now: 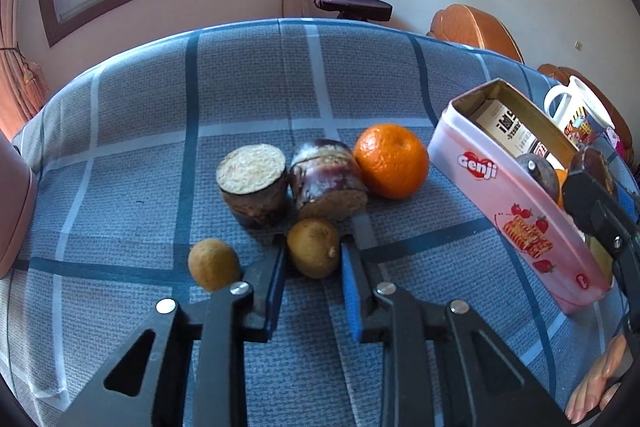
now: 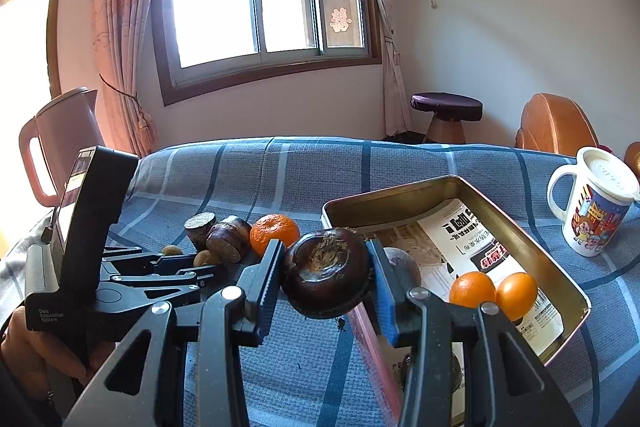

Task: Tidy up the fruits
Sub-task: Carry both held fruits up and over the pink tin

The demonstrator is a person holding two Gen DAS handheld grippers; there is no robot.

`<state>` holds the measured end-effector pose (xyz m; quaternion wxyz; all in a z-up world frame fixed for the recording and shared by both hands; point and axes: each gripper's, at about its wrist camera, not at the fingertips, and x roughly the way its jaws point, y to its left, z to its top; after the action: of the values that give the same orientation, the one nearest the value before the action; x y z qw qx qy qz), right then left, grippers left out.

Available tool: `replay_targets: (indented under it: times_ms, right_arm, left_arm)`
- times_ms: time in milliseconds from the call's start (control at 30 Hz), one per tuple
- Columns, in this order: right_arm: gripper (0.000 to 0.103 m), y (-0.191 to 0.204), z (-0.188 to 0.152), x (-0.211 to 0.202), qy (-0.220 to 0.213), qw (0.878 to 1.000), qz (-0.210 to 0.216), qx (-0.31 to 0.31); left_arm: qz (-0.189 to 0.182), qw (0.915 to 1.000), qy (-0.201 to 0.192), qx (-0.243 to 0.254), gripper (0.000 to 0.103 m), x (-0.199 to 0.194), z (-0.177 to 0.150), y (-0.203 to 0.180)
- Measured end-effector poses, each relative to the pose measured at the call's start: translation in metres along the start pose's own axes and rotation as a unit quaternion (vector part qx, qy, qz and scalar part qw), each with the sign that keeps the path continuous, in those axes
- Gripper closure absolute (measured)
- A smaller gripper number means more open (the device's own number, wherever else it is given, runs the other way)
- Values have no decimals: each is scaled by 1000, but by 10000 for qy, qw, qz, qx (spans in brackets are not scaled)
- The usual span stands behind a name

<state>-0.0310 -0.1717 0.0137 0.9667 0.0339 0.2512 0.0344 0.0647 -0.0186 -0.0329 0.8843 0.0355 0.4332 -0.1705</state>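
My left gripper (image 1: 313, 259) is open, its fingers on either side of a small brown longan (image 1: 313, 253) on the blue checked cloth. A second longan (image 1: 213, 263) lies to its left. Two sugarcane chunks (image 1: 253, 183) (image 1: 328, 183) and an orange (image 1: 391, 160) lie just beyond. My right gripper (image 2: 326, 277) is shut on a dark water chestnut (image 2: 326, 277), held over the near left rim of the pink Genji tin (image 2: 560, 259). The tin holds two small oranges (image 2: 472, 289) (image 2: 516, 295), a purple fruit (image 2: 404, 267) and a printed paper.
A white cartoon mug with a lid (image 2: 596, 207) stands right of the tin. A pink kettle (image 2: 60, 143) stands at the table's far left. A stool (image 2: 446, 115) and wooden chairs (image 2: 556, 127) stand behind the table.
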Motion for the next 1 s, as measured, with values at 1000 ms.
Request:
replay_targets:
  times_ms: [1000]
  right_arm:
    - [60,-86,7,-36,-590,9955,-713,-202]
  left_arm:
    - [-533,9820,-1797,230,76,-69,3,-70]
